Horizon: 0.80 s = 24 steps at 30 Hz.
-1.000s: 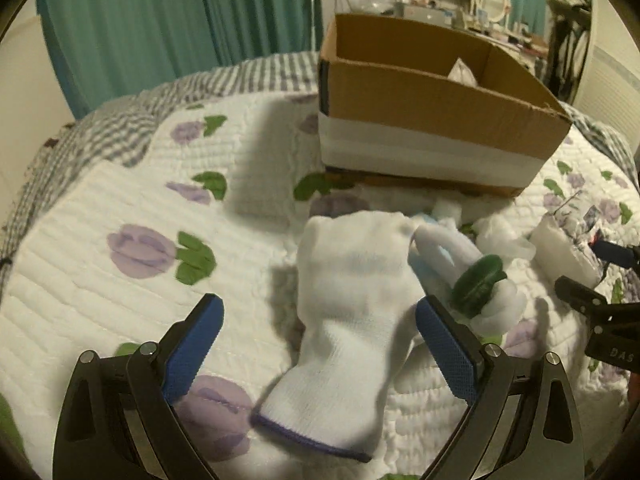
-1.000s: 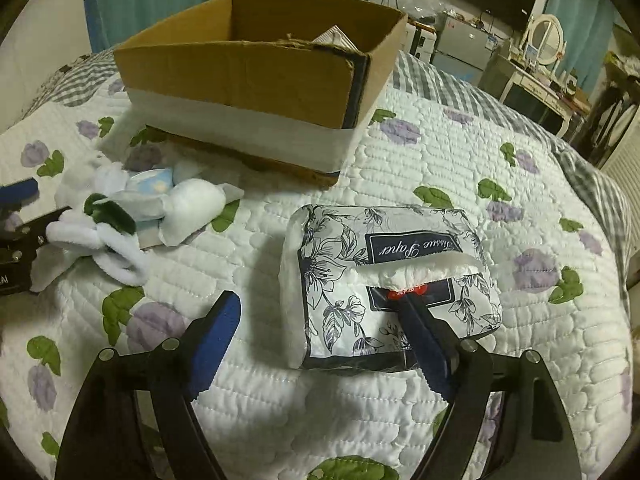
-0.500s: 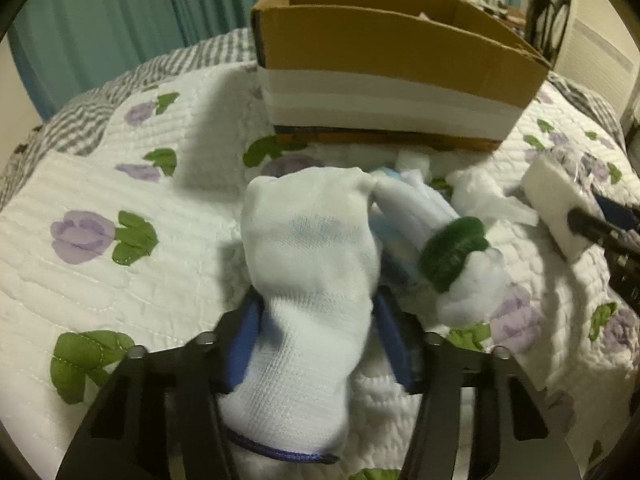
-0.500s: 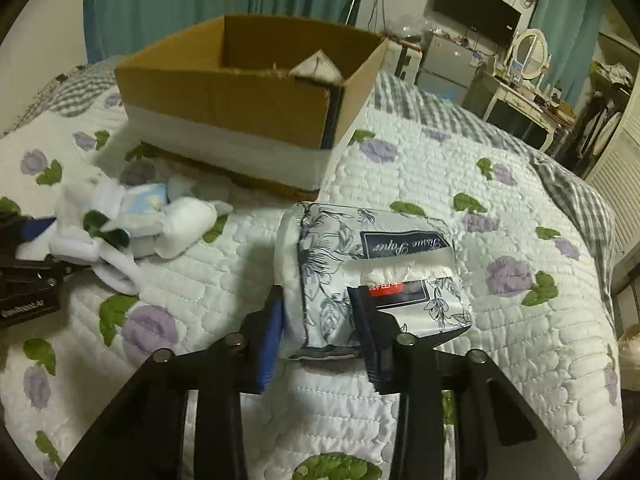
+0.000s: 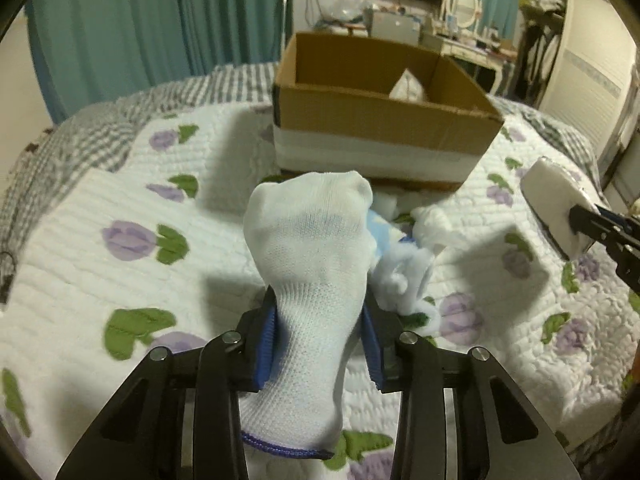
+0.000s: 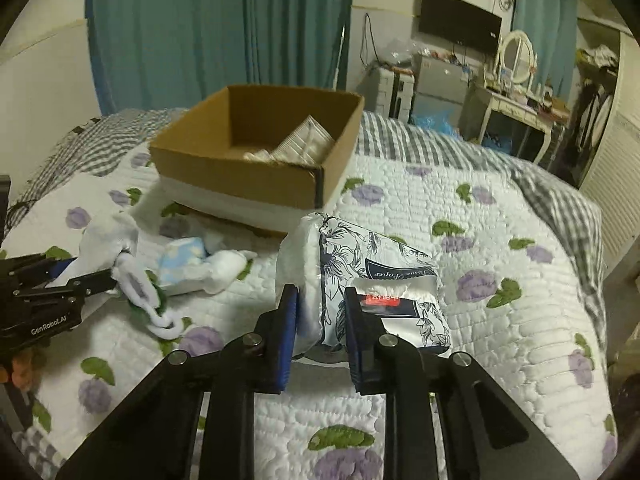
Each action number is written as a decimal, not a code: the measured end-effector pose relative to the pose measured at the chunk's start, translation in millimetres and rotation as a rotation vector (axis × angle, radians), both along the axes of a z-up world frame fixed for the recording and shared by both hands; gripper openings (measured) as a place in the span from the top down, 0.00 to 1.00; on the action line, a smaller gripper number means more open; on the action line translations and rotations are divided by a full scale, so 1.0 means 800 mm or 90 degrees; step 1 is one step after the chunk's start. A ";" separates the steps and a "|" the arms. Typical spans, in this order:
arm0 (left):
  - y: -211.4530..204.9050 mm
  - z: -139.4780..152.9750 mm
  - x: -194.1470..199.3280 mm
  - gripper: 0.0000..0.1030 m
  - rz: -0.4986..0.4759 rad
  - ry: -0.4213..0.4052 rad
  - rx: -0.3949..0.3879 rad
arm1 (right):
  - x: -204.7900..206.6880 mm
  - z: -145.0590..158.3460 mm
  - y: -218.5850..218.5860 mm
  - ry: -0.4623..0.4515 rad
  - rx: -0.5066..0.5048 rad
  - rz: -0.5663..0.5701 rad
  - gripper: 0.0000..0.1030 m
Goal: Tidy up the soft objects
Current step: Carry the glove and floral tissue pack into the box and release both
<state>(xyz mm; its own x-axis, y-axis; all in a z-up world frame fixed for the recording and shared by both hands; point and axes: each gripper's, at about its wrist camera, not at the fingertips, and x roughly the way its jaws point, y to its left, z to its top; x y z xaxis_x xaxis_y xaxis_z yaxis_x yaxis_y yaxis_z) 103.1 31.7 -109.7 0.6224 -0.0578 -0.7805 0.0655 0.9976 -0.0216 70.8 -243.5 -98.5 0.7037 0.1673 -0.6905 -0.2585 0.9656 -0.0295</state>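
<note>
My left gripper [image 5: 320, 344] is shut on a white sock [image 5: 310, 264] with a blue cuff and holds it above the bed. My right gripper [image 6: 321, 320] is shut on a floral tissue pack [image 6: 360, 276], lifted and tilted off the quilt; the pack also shows at the right of the left wrist view [image 5: 556, 208]. A cardboard box [image 5: 384, 120] stands open ahead on the bed, also in the right wrist view [image 6: 256, 164], with a pale packet [image 6: 304, 144] inside. A pile of white and light blue soft items [image 6: 200, 268] lies in front of the box.
The white quilt with purple flowers [image 6: 500, 320] covers the bed; a grey checked blanket [image 6: 440, 148] lies behind the box. Teal curtains [image 6: 220, 28], a television and a dresser stand beyond the bed.
Both grippers have closed, the left on the sock and the right on the tissue pack, and have lifted them off the quilt. The box interior now shows from higher up.
</note>
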 end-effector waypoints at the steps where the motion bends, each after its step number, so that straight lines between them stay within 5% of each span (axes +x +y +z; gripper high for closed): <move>1: 0.000 0.007 -0.004 0.65 0.000 -0.007 -0.001 | -0.003 0.004 0.002 -0.003 0.003 0.003 0.79; 15: -0.019 0.119 -0.009 0.65 -0.027 -0.124 0.003 | -0.030 0.120 0.023 -0.103 0.052 0.065 0.79; 24: -0.032 0.174 0.042 0.65 -0.040 -0.174 0.000 | 0.013 0.203 0.053 -0.176 0.060 0.103 0.79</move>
<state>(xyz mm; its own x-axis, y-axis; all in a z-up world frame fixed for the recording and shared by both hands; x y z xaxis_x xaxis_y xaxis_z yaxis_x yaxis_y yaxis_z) 137.0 6.0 29.6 0.8048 -0.1031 -0.5846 0.1313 0.9913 0.0059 81.1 -201.2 63.5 0.8216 0.3455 -0.4534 -0.4027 0.9147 -0.0328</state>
